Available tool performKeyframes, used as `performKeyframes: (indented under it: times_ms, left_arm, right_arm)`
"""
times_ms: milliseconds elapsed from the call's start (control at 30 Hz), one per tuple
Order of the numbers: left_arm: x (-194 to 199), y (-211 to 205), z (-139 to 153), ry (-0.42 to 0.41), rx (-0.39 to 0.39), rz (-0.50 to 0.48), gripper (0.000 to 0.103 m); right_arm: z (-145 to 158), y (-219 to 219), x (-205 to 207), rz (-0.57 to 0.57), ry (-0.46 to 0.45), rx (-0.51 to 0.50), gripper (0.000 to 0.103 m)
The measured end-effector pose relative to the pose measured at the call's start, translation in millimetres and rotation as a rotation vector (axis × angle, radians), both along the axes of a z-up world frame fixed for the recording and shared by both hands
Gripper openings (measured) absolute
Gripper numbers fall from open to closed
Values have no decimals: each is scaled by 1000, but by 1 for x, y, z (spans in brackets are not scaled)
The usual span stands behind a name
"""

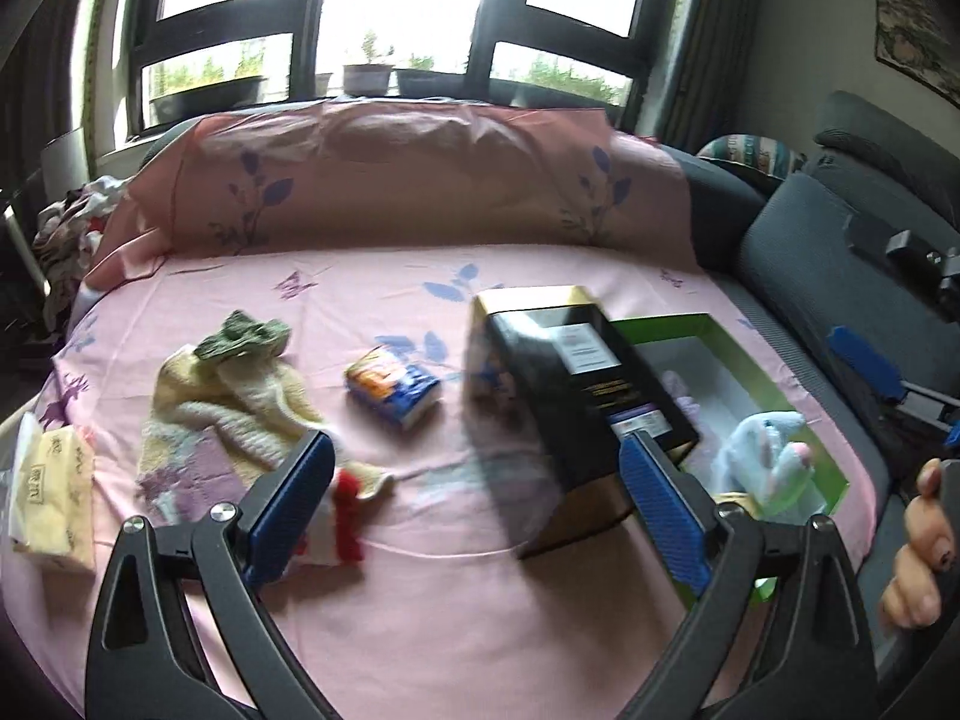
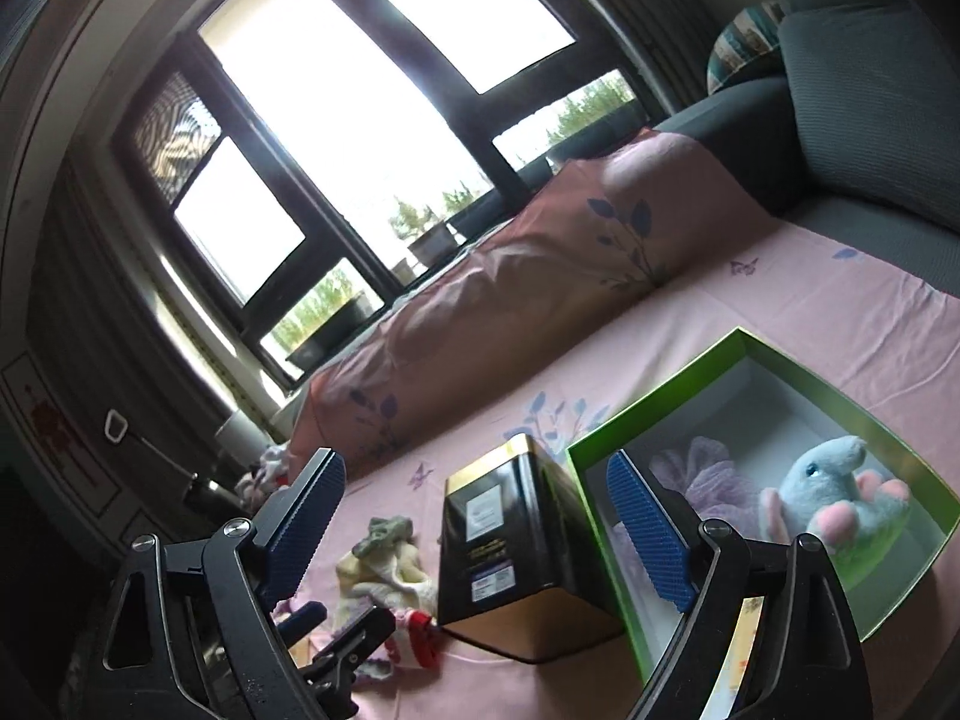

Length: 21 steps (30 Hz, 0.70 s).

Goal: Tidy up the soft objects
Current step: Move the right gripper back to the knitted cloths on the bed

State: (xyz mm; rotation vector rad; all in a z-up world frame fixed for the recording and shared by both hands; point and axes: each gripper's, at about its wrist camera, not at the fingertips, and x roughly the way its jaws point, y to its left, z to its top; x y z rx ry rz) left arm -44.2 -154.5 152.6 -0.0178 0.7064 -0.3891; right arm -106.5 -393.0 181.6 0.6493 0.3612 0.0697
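Progress of the sort. The green box [image 2: 780, 384] lay open on the pink sheet of the bed [image 1: 420, 630] and already held two soft items: a blue plush toy [image 2: 840, 486] against its near wall and a lilac fluffy item [image 2: 702, 468] behind it. A black-and-gold tin [image 1: 576, 384] stood just beside the box on its left; it looked rigid, so probably not part of the sort.

Remaining items, as judged from both views. A cream knitted cloth [image 1: 240, 402] with a small green knitted piece [image 1: 246, 336] resting on it lay well apart from the box, toward the left of the bed. A red-and-white soft item [image 1: 342, 522] sat just beyond the left fingertip of the left tongs. A blue-and-orange packet [image 1: 393, 390] lay between the knit pile and the tin, and a yellow tissue pack [image 1: 54, 492] sat at the bed's left edge. The task therefore appeared well under half done.

Tongs. The left tongs [image 1: 474, 504] were spread wide and held nothing; the right pad overlapped the tin in the view, and contact could not be told. The right tongs [image 2: 480, 516] were likewise wide apart and empty, raised over the box and tin, touching neither as far as could be seen.
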Motion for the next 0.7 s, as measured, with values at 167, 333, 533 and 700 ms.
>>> performKeyframes:
  times_ms: [167, 333, 533, 700]
  left_arm:
    - [13, 72, -16, 66, -14, 157, 96]
    - [22, 138, -37, 95, -29, 317, 96]
    - [37, 191, -73, 209, -100, 418, 96]
    - [49, 203, -97, 308, -158, 354, 96]
  right_arm:
    - [5, 57, 23, 139, 12, -62, 90]
    - [-2, 110, 51, 289, 62, -72, 90]
    - [-31, 172, 82, 386, 211, -146, 90]
    - [-62, 203, 107, 417, 396, -134, 90]
